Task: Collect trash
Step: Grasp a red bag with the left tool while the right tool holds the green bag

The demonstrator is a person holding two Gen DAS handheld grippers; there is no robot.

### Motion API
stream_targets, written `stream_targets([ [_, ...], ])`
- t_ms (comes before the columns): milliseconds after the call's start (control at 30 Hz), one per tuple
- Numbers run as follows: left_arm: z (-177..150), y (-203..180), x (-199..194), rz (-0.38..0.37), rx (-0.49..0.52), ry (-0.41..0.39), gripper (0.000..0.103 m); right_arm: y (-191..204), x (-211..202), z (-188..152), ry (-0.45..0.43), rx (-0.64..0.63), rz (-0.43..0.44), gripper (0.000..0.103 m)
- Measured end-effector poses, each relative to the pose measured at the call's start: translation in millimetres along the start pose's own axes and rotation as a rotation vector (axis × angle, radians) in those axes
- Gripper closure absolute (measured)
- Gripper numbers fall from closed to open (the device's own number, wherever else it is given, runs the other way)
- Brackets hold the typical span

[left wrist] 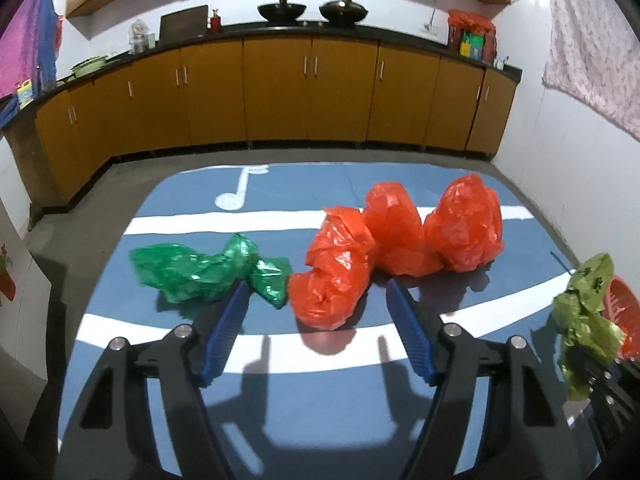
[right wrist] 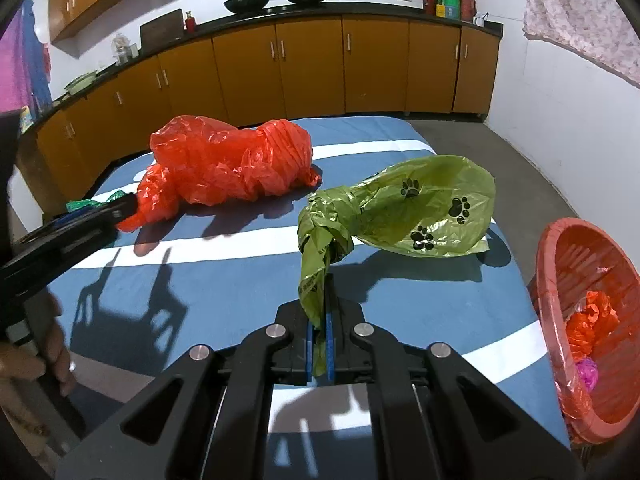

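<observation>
Fig.: R gripper (right wrist: 319,344) clamped on twisted neck of olive paw-print bag (right wrist: 424,212), bag's long axis running fwd-right over desk (right wrist: 240,280); red basket (right wrist: 560,256) lies just right, off desk edge. L gripper (left wrist: 316,312) agape, empty, w/ nearest red bag (left wrist: 332,280) just ahead between its tips.

Crumpled bags seen past spread jaws

The left gripper (left wrist: 316,308) is held with its jaws apart above a blue, white-striped worktop (left wrist: 192,192), the nearest red bag (left wrist: 332,276) lying between them, untouched. A dark green bag (left wrist: 200,268) lies left; a light green bag (left wrist: 586,316) is seen at right beside a red basket (left wrist: 624,312).
</observation>
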State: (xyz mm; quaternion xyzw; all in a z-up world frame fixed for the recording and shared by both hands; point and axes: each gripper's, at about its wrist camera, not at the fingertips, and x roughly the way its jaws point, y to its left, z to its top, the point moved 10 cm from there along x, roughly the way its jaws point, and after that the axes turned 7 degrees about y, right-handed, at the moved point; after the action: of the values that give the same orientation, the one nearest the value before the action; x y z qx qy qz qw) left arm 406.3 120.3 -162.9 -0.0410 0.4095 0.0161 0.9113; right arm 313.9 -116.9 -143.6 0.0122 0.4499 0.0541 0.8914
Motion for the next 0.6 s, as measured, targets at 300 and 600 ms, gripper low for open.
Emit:
stream_targets([
  [300,2.2,-16.8,37.2,-0.027,0.018,0.094,0.075,-2.1,-0.5,-4.3,0.011,0.0,0.014,0.098],
  [600,-4.6,-6.2,14.2,-0.027,-0.002,0.052,0.085,2.3,-12.4,-4.8,-0.009,-0.02,0.027,0.098],
])
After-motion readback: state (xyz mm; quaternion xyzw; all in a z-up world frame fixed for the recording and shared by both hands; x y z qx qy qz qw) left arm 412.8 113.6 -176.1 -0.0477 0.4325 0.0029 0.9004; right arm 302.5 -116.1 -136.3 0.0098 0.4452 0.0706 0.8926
